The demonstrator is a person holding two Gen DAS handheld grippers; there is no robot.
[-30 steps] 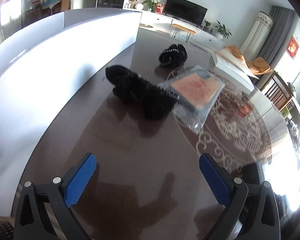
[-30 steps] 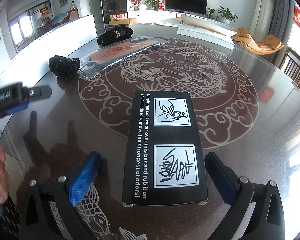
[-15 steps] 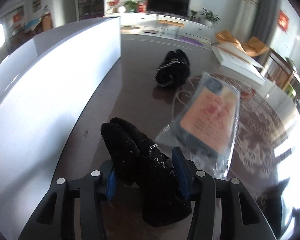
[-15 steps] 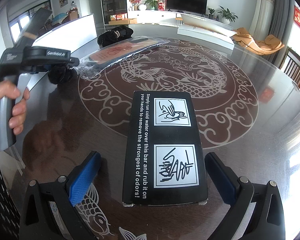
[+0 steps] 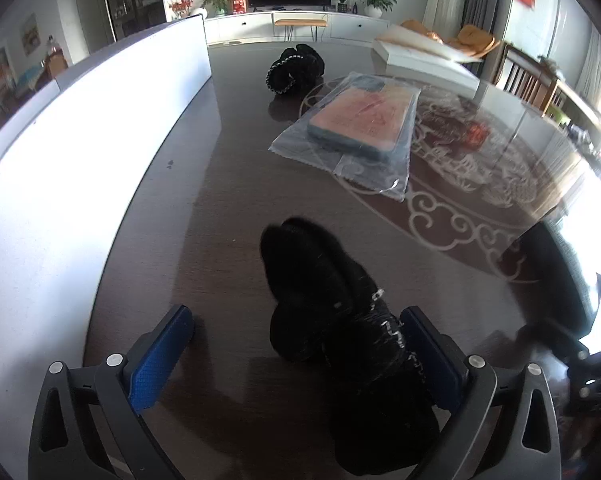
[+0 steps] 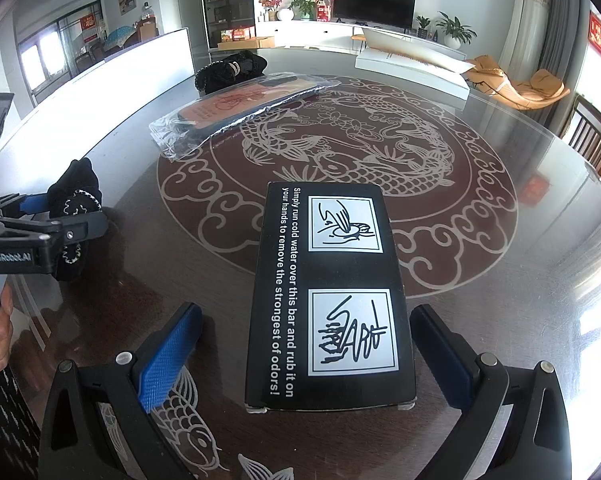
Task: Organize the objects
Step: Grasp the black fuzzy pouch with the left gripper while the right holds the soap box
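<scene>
On a round glass-topped table (image 6: 500, 240) etched with a pale dragon-and-cloud pattern, a black rectangular box printed with white hand-washing diagrams (image 6: 332, 300) lies flat on the near rim of the etching. The right gripper (image 6: 304, 356) frames it, blue-padded fingers (image 6: 168, 360) spread wide to either side, neither touching the box. Left of the box, toward the table's edge, the left gripper (image 5: 296, 356) stands open around a black knitted glove with white stitching (image 5: 340, 332); the glove lies on the glass against the right-hand pad, with a clear gap to the left-hand one. Beyond the box, across the etching, a clear plastic bag holding an orange-faced flat pack (image 6: 236, 112) rests on the glass, and a second black knitted glove (image 6: 232, 70) sits just behind the bag. A white partition panel (image 5: 80, 152) runs along the table's edge, left of the box.
</scene>
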